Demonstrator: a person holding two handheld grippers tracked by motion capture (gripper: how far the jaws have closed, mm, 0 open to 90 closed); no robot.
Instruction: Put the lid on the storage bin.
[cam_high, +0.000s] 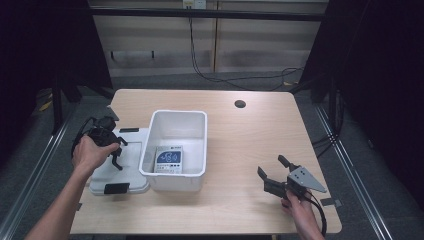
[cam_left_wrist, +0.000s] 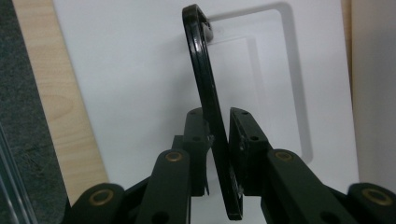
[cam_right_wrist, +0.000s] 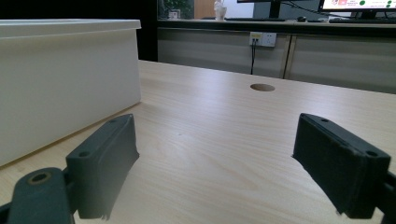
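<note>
Left gripper (cam_left_wrist: 218, 140) is pinching the thin black latch handle (cam_left_wrist: 201, 84) standing up between its jaws over the white lid (cam_left_wrist: 130, 74): stiff, light plastic, likely slick, best held low near its base; right gripper (cam_right_wrist: 215, 163) is idling with jaws apart.

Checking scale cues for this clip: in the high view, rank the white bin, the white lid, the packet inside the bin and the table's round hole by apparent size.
1. white bin
2. white lid, partly covered by the hand, so extent is unsure
3. packet
4. round hole
</note>
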